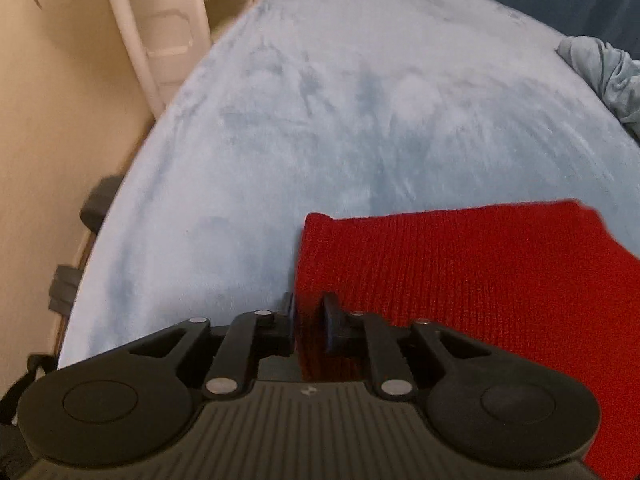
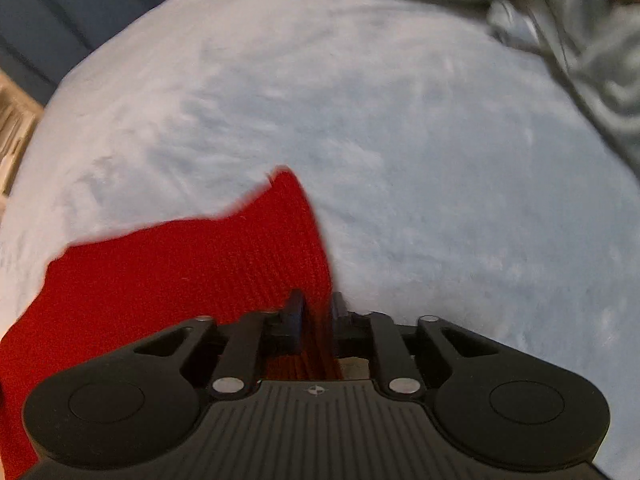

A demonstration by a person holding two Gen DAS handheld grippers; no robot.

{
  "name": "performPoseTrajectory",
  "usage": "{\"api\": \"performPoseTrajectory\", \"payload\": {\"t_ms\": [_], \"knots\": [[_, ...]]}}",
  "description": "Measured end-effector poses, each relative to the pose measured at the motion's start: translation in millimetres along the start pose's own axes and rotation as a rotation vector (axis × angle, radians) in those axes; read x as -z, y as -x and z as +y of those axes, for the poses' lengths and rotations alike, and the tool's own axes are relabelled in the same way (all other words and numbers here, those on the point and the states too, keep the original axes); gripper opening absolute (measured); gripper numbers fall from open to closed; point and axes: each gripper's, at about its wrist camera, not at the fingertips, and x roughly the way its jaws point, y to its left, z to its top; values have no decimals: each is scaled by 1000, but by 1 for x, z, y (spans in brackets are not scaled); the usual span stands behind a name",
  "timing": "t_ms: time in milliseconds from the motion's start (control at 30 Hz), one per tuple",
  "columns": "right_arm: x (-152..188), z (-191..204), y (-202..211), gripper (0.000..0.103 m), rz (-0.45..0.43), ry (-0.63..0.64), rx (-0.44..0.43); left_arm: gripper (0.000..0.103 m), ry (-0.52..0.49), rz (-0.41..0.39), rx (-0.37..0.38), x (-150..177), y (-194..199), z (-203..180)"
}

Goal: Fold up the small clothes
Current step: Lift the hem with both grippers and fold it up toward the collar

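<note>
A red knitted garment (image 1: 472, 276) lies over a pale blue fleece-covered surface (image 1: 340, 112). My left gripper (image 1: 309, 304) is shut on the garment's left edge, with the cloth pinched between both fingers. In the right wrist view the same red garment (image 2: 180, 272) spreads to the left, and my right gripper (image 2: 318, 304) is shut on its right edge. The cloth stretches between the two grippers. The part of the garment below the grippers is hidden.
A crumpled light blue cloth (image 1: 604, 76) lies at the far right edge of the surface. Grey-green bedding (image 2: 580, 40) is piled at the back right. A white plastic piece of furniture (image 1: 160, 28) and a beige wall stand to the left of the surface.
</note>
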Motion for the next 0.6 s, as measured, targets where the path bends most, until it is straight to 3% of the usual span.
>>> {"api": "performPoseTrajectory", "payload": {"t_ms": [33, 67, 100, 167, 233, 333, 433, 467, 500, 533, 567, 600], "knots": [[0, -5, 7, 48, -22, -20, -16, 37, 9, -12, 9, 2, 6, 4], [1, -11, 16, 51, -38, -34, -42, 69, 25, -15, 35, 4, 14, 9], [4, -18, 25, 55, -46, -40, -73, 85, 60, -28, 81, 9, 26, 18], [17, -29, 46, 58, -53, -47, -118, 85, 119, -65, 180, 25, 52, 31], [36, -40, 62, 61, -39, -41, -156, 85, 126, -43, 278, 44, 66, 37], [77, -51, 80, 62, 11, -25, -206, 91, 101, -16, 335, 85, 82, 37], [114, -59, 77, 64, 57, -30, -173, 100, 82, 58, 364, 118, 73, 37], [123, -61, 74, 64, 66, -42, -158, 99, 96, 71, 385, 125, 68, 37], [130, -62, 72, 60, 63, -55, -159, 82, 129, 63, 398, 129, 66, 39], [134, -59, 74, 34, 51, -51, -173, 57, 155, 55, 435, 128, 66, 43], [135, -54, 77, 29, 30, -32, -140, 14, 191, 66, 468, 125, 69, 46], [133, -49, 83, 22, 14, -13, -128, 14, 219, 62, 466, 123, 75, 50]]}}
